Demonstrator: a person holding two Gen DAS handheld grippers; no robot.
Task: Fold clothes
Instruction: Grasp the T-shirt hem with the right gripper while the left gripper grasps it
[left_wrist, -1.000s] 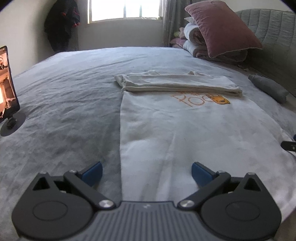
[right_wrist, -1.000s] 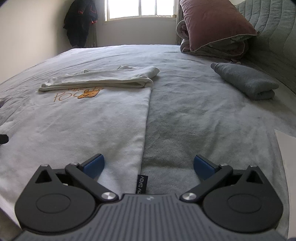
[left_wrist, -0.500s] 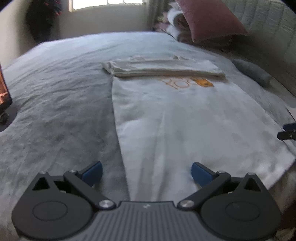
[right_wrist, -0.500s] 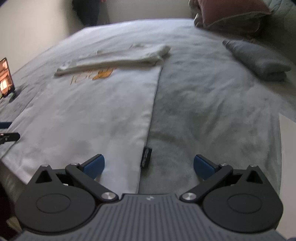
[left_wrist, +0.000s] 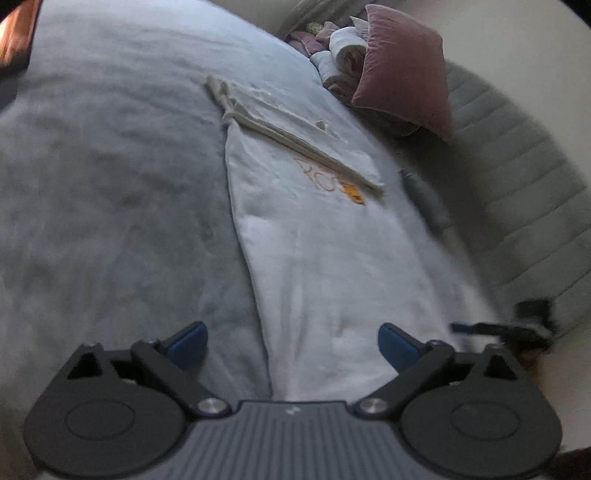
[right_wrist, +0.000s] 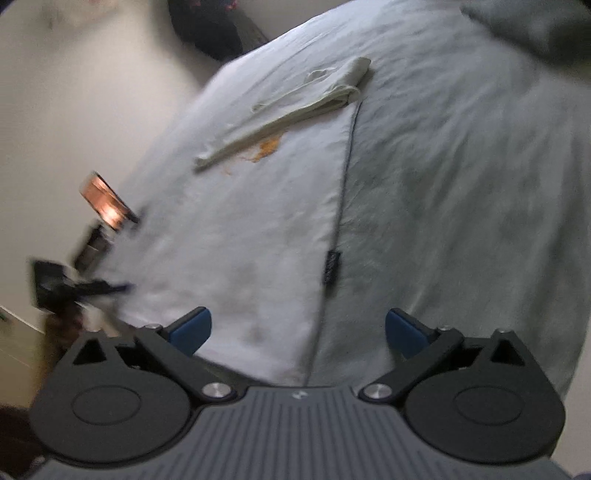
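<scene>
Looking along the left gripper (left_wrist: 291, 343), its blue pads stand wide apart and are closing, straddling the left edge of the white shirt (left_wrist: 332, 258) without pressing it. The shirt lies flat on the grey bed (left_wrist: 110, 184), its top folded over near the far edge, below a pink pillow (left_wrist: 402, 70). From the right wrist, the right gripper (right_wrist: 297, 332) is likewise spread and closing, over the shirt's (right_wrist: 240, 240) right edge at the bed's (right_wrist: 461, 184) near edge.

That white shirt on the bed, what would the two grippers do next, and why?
Probably lower both onto the near hem corners and pinch. The white shirt lies flat, its top already folded over; left gripper and right gripper straddle its side edges, jaws closing, nothing gripped yet.
</scene>
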